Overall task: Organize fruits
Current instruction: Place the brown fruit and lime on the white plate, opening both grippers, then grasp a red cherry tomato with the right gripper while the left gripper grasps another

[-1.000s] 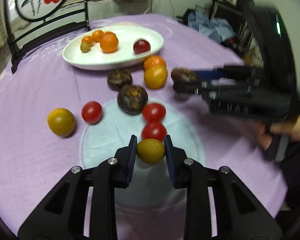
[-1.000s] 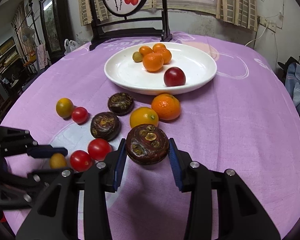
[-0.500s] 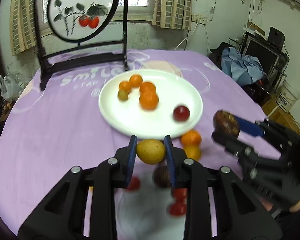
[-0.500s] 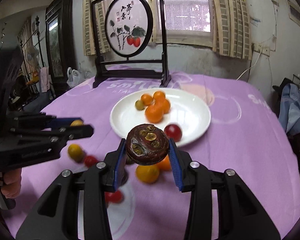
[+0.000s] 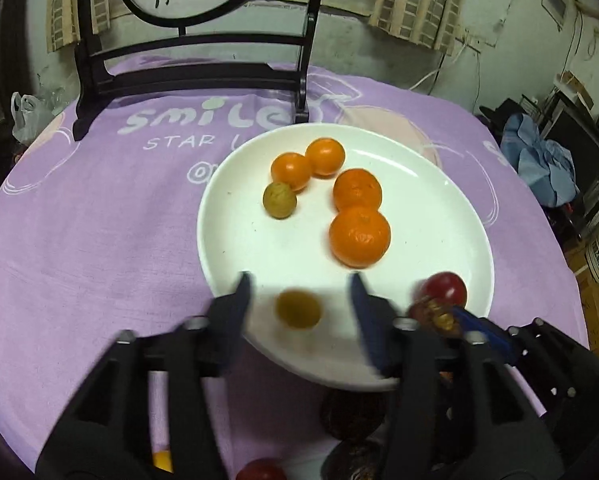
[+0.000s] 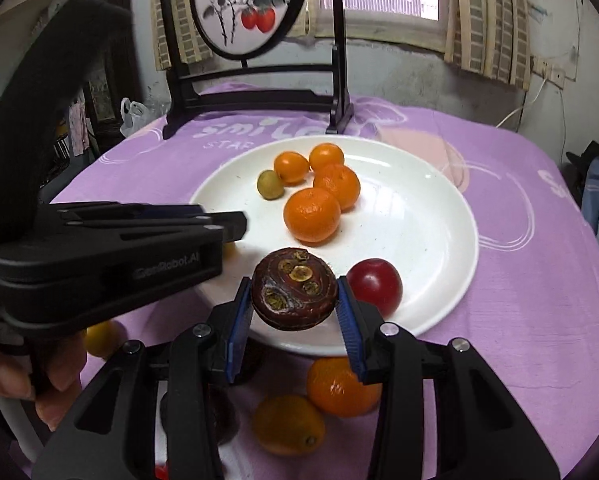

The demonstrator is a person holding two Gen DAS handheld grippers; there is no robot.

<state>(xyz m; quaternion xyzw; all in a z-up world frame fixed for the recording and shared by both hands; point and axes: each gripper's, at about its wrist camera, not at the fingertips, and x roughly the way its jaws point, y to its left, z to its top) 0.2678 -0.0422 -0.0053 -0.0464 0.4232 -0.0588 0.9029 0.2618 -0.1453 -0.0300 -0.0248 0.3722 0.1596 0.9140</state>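
From the left wrist view, the left gripper (image 5: 299,300) stands with its jaws well apart over the near rim of the white plate (image 5: 471,216); they have just been opening, and a small yellow-green fruit (image 5: 298,309) lies blurred between them, clear of both pads. Whether it has landed on the plate or is in the air cannot be told through the blur. The fingers (image 5: 237,312) are smeared too. On the plate sit four orange citrus fruits (image 5: 359,236), an olive-green fruit (image 5: 279,200) and a red fruit (image 5: 445,286) partly hidden by the right gripper (image 5: 435,316), which comes in from the lower right carrying a dark brown fruit (image 5: 431,314). Dark fruits at the bottom edge are cut off behind the gripper body. The purple tablecloth (image 5: 99,220) bears white lettering, and a dark framed screen (image 5: 195,60) with painted red fruit stands at the far edge. From the right wrist view, the right gripper (image 6: 295,300) has the dark brown fruit (image 6: 293,288) between its blue pads (image 6: 349,328), which press on both its sides though the jaws have just been opening a little; it hangs over the plate's (image 6: 431,216) near rim beside the red fruit (image 6: 375,286). The left gripper (image 6: 235,226) reaches in from the left, a hand (image 6: 39,376) on its handle. Off the plate lie an orange fruit (image 6: 339,390) and a yellower one (image 6: 287,424), partly hidden by the fingers. Curtains and a window fill the wall behind.
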